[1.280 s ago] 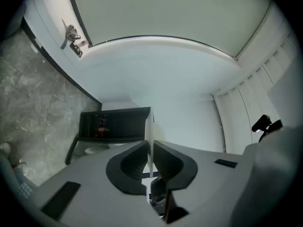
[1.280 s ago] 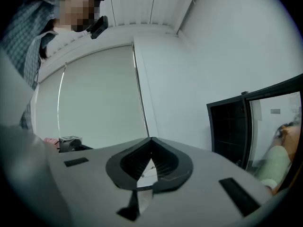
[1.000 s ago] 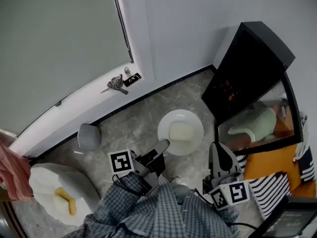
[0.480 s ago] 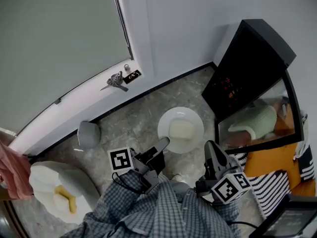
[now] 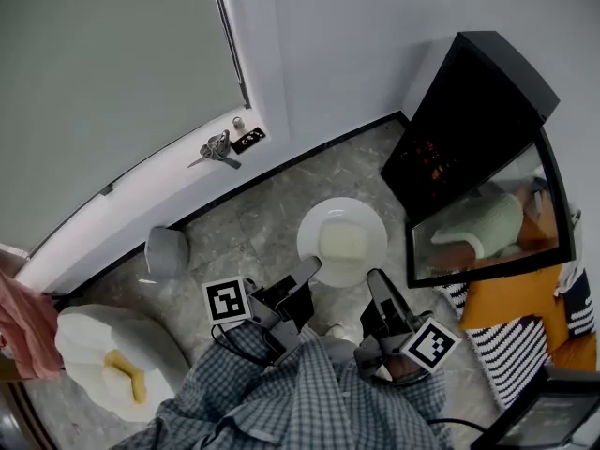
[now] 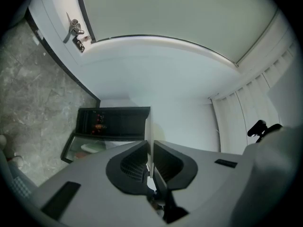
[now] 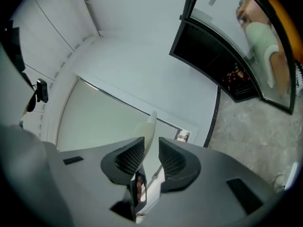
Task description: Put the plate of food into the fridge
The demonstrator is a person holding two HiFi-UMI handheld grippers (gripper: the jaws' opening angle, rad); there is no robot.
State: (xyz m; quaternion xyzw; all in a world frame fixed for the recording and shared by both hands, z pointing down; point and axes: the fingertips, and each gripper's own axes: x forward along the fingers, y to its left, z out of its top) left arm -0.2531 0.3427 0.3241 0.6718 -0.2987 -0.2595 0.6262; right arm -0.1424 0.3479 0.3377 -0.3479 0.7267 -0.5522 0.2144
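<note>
Overhead, the white plate [image 5: 362,216] with its pale block of food [image 5: 342,243] sits over the grey marbled surface [image 5: 253,242], just beside the black fridge [image 5: 469,111] and its glass door [image 5: 487,228]. It is outside the fridge, near the door's lower left corner.

My left gripper [image 5: 307,272] meets the plate at its near left edge. In the left gripper view its jaws are drawn in tight on the thin white rim [image 6: 148,126], which stands edge-on between the two pads with no gap showing on either side.

My right gripper [image 5: 375,284] reaches the plate's near right edge. In the right gripper view its jaws are only narrowly apart and straddle the rim [image 7: 149,126]. The rim leans against one pad, and a sliver of space shows between it and the other, so this side is around the plate but not clamped.

I cannot tell whether the plate rests on the surface or is lifted clear of it.

Farther left on the same surface stand a small grey cup [image 5: 167,254] and a white dish [image 5: 84,336] with yellow pieces [image 5: 122,373] in it. My checked sleeves [image 5: 281,392] fill the bottom of the head view.
</note>
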